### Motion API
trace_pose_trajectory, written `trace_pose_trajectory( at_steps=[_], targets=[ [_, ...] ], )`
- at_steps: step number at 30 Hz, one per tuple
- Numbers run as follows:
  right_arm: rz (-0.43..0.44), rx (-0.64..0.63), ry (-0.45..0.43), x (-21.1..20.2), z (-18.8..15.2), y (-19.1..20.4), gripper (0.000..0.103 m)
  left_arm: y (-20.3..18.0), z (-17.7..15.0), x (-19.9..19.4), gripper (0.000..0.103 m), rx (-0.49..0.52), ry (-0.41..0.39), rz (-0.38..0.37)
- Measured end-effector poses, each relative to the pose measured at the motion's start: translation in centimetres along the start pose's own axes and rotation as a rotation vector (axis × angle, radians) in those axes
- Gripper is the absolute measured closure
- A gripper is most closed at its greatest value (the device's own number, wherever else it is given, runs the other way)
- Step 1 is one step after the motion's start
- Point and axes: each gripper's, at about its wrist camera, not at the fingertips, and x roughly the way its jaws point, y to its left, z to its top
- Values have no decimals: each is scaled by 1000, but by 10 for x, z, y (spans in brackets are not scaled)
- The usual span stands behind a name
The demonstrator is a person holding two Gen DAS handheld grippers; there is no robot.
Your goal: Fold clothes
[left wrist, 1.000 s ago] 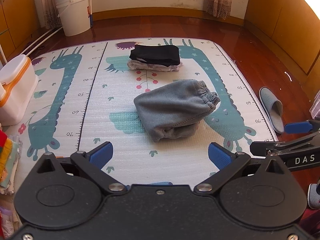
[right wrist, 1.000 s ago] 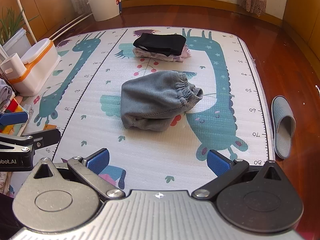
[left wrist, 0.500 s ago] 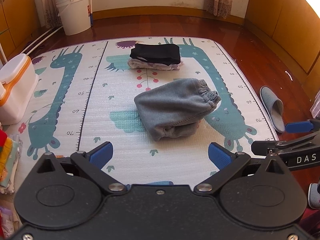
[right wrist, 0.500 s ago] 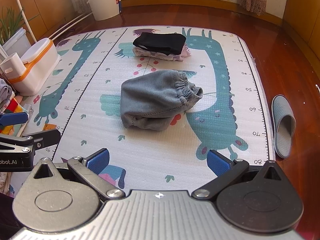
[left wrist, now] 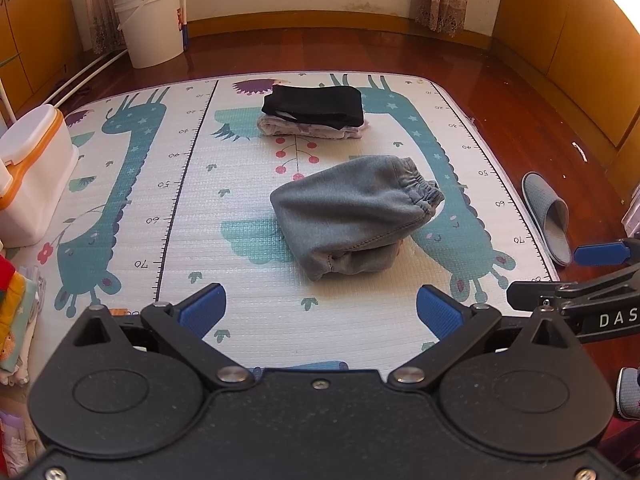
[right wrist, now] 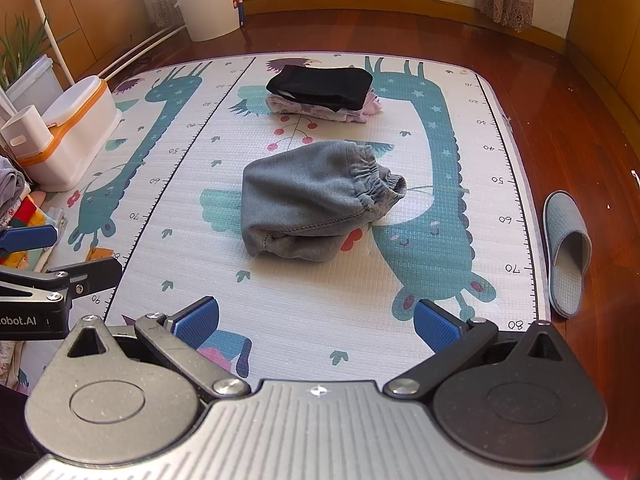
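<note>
Almost nothing has changed over the last second: the grey trousers lie in the same folded bundle near the middle of the play mat, with the elastic waistband turned toward the right edge of the mat, and only the view has drifted very little. The left gripper and the right gripper both stay above the near edge of the mat, well apart from the trousers, with their jaws spread wide and nothing between the blue pads. I judge that the folding of this piece is finished and that the hands have let it go and now pause. Toward the far edge of the mat there is a stack of folded clothes, a black piece on top of a pale printed one, just beyond the trousers but not touching them. The likely next step is to lift the grey bundle onto that stack, or to take a new piece from the unfolded clothes at the left edge. The bundle looks thick and soft, so it may open if it is taken from one side only.
</note>
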Motion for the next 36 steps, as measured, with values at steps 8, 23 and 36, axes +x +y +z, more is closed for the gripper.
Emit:
trace_pose_trajectory(
  at_steps=[8,23,36],
  targets=[
    [2,1,0,0,-1,-1,0,0,0,0,0,-1,1,-2],
    [2,4,1,0,0,0,0,-1,0,0,0,5,-1,-2],
    [-1,6,7,2,1,-1,0,-3,2,3,0,21,-6,7]
  ],
)
